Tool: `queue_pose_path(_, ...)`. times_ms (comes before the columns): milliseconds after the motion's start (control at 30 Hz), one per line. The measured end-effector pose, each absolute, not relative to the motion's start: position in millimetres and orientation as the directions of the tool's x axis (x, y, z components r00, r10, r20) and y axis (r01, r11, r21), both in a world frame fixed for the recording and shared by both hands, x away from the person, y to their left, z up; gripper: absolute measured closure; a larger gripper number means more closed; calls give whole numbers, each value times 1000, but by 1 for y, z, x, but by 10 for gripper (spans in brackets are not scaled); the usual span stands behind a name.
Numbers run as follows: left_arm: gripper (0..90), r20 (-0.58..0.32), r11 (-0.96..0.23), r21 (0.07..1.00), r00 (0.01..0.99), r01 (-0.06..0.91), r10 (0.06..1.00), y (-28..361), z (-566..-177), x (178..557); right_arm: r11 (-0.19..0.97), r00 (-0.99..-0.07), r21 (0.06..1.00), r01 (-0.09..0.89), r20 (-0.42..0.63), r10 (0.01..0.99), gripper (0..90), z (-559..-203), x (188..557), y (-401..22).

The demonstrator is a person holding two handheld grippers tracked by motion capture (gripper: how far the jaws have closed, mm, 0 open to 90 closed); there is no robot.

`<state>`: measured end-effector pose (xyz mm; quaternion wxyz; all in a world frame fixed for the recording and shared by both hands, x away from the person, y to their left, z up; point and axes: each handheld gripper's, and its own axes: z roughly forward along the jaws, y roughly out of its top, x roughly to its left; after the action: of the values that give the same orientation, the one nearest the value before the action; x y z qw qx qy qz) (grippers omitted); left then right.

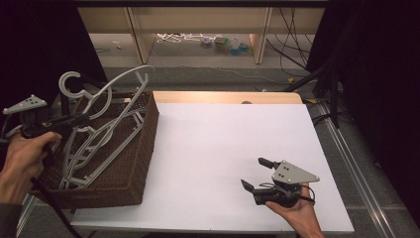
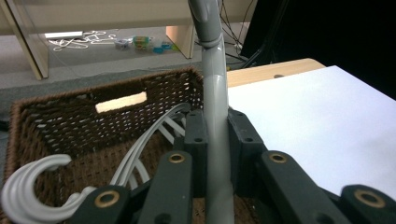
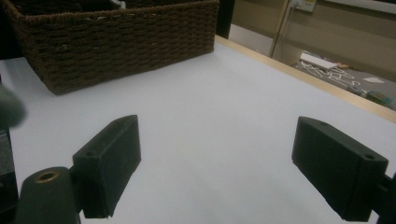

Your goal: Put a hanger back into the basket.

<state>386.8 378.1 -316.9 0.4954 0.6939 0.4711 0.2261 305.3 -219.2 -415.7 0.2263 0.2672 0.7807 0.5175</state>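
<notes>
Hangers (image 1: pixel 106 126): several, grey | basket (image 1: pixel 133 163): one | left tool (image 2: pixel 215 135): clenched on hanger | right tool (image 1: pixel 257 173): released

No legible text, label, brand, number or sign in any of the three views. Checked: wicker basket (image 1: pixel 130 163), grey hangers (image 1: pixel 106 119), white surface (image 1: pixel 223 163), the grey plates on the grippers; all blank. Small coloured items on the floor (image 1: pixel 228 45), well beyond the jaws, too small and blurred to read
</notes>
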Motion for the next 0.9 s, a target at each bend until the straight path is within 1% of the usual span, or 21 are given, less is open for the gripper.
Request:
queue_pose_path(500, 796, -105, -134, 891, 482, 434, 870, 394, -336, 384, 321, -752, 929, 185, -76, 655, 165, -417, 306, -219)
queue_pose_path(533, 796, -101, -136, 891, 482, 434, 870, 395, -337, 384, 338, -752, 921, 194, -82, 654, 164, -416, 305, -220)
queue_pose_path(600, 796, -94, -145, 888, 482, 436, 871, 396, -340, 382, 325, -755, 927, 188, -76, 652, 164, -417, 306, -219)
queue_pose_path(900, 796, -107, -141, 867, 456, 478, 884, 407, -356, 379, 327, -755, 926, 186, -78, 651, 164, -417, 306, -219)
